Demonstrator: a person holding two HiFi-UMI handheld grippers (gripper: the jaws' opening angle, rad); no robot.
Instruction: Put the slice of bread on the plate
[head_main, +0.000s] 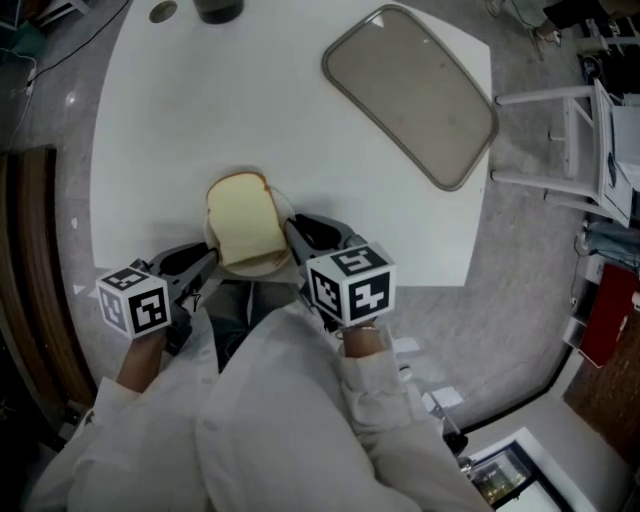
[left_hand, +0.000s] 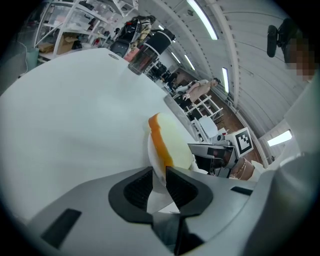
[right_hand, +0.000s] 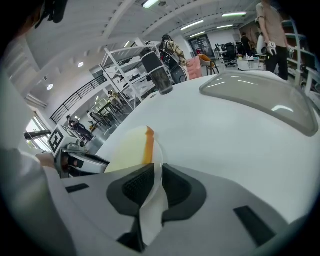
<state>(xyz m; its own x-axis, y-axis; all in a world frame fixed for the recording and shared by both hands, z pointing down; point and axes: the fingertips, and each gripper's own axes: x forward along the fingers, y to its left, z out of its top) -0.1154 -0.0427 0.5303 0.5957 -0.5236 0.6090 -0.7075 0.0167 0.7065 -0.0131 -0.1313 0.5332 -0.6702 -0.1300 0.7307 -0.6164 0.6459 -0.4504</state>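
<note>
Holding the round white plate (left_hand: 151, 150) by its rim, with the pale, brown-crusted slice of bread (head_main: 243, 222) lying on it.
The left gripper (left_hand: 159, 175) and right gripper (right_hand: 159, 172) each pinch opposite edges of the plate near the white table's (head_main: 300, 130) front edge. Both should move level and together, or the slice may slide.

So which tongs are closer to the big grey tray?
The right tongs. They pinch the plate at its rim on the tray side; the left tongs pinch the opposite rim, with the bread between them and the tray.
</note>
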